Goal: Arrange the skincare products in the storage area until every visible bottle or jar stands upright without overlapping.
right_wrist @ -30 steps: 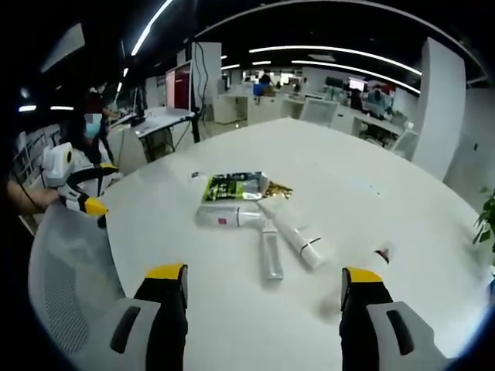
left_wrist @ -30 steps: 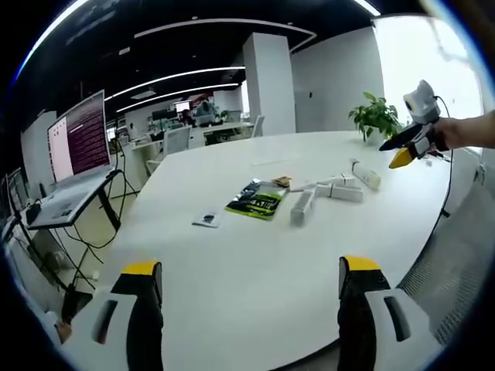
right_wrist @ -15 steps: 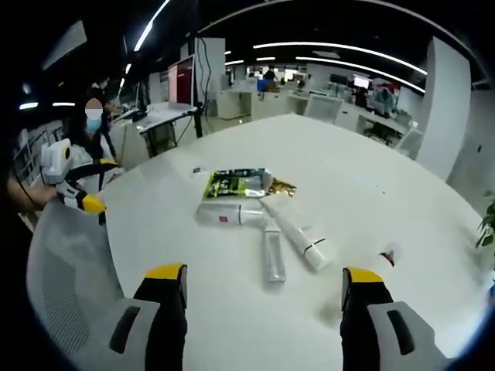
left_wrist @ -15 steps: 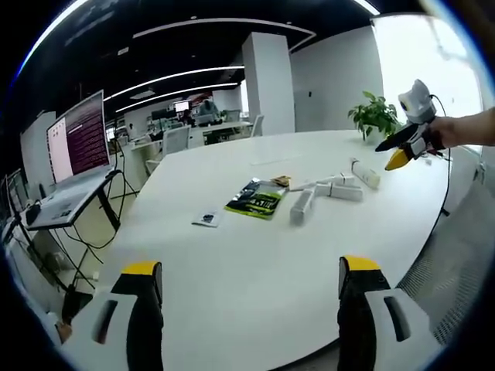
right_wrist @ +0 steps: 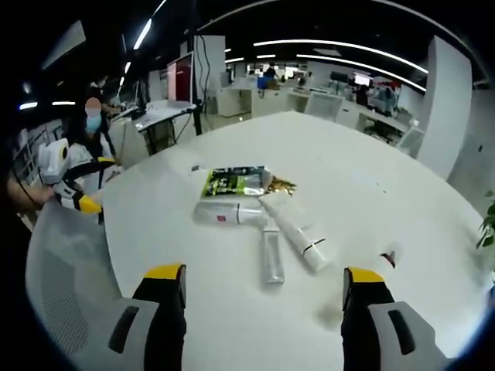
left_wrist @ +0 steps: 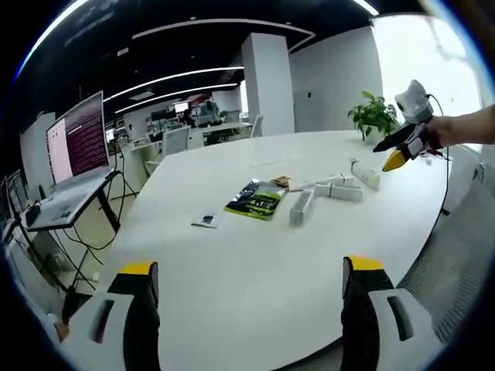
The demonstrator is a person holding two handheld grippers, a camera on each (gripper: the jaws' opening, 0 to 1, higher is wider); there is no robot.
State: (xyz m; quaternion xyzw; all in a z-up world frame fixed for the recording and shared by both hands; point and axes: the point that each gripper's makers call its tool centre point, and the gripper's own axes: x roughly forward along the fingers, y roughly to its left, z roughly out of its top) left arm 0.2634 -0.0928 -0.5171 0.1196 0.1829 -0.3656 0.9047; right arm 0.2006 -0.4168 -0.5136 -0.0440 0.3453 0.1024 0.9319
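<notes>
Skincare tubes lie flat in a loose cluster on the white table [right_wrist: 371,178], just beside a green packet [right_wrist: 234,182]. Right gripper view: a white tube [right_wrist: 296,231] with a dark band lies slanted, a clear tube [right_wrist: 271,256] and a third tube [right_wrist: 229,212] touch near the packet, and a small white item [right_wrist: 386,257] sits apart from it. The right gripper [right_wrist: 263,294] hovers with jaws wide apart, holding nothing. Left gripper view: the same tubes [left_wrist: 319,193] appear beyond the packet [left_wrist: 257,199], with a small sachet [left_wrist: 206,220] nearer than the packet, a laptop [left_wrist: 73,158] and a potted plant [left_wrist: 375,116]. The left gripper [left_wrist: 251,290] is likewise spread wide, empty.
</notes>
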